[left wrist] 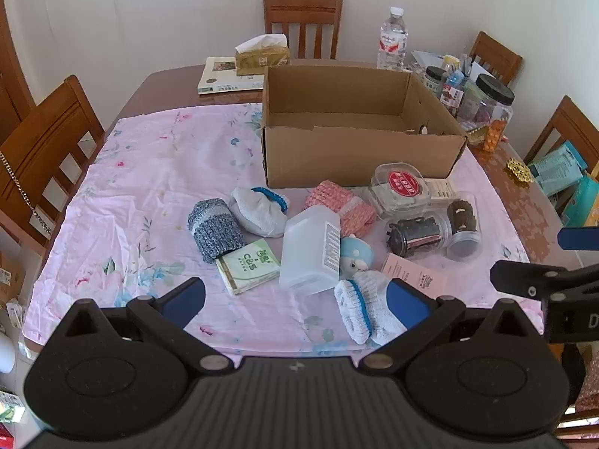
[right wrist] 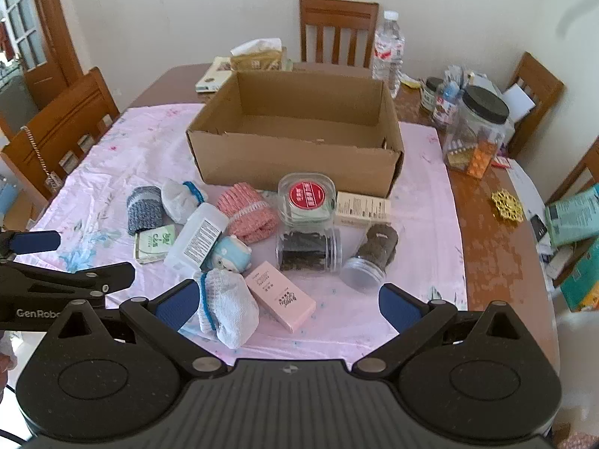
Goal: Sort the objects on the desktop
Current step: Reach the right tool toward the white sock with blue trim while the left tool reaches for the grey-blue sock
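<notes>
An empty cardboard box (left wrist: 355,149) (right wrist: 295,161) stands open on the pink cloth. In front of it lie rolled socks: grey-blue (left wrist: 215,230) (right wrist: 144,209), white with blue bands (left wrist: 258,207) (right wrist: 181,196), pink (left wrist: 338,205) (right wrist: 247,211), and another white pair (left wrist: 359,307) (right wrist: 226,307) nearest me. Among them are a translucent plastic container (left wrist: 309,249) (right wrist: 196,239), a tissue pack (left wrist: 249,265), a blue toy (left wrist: 355,254) (right wrist: 230,252), a pink box (right wrist: 280,295) and clear jars (left wrist: 415,237) (right wrist: 309,249). My left gripper (left wrist: 295,301) and right gripper (right wrist: 290,305) hang open above the near edge, holding nothing.
A tissue box (left wrist: 262,56) on a book, a water bottle (left wrist: 391,39), and black-lidded jars (left wrist: 486,104) crowd the far and right side of the table. Wooden chairs (left wrist: 45,138) surround it. The left half of the pink cloth (left wrist: 157,172) is bare.
</notes>
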A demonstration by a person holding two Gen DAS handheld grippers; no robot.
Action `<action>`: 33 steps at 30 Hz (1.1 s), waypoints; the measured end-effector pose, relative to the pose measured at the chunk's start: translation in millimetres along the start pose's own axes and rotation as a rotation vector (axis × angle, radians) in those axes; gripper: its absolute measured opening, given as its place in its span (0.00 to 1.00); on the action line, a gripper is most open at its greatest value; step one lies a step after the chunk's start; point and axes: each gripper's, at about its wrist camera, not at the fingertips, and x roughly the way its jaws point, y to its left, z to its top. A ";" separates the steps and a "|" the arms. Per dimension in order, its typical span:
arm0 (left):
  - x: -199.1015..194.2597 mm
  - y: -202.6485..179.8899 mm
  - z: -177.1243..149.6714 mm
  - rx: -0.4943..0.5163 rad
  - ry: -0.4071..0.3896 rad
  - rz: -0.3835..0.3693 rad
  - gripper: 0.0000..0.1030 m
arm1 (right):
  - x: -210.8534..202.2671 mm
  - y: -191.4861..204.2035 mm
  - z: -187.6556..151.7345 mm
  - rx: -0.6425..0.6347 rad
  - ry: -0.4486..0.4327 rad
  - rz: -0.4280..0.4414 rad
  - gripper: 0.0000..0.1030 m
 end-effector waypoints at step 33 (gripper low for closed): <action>24.6 45.5 1.1 0.203 -0.033 -0.075 1.00 | 26.6 39.9 -8.2 0.138 0.009 -0.072 1.00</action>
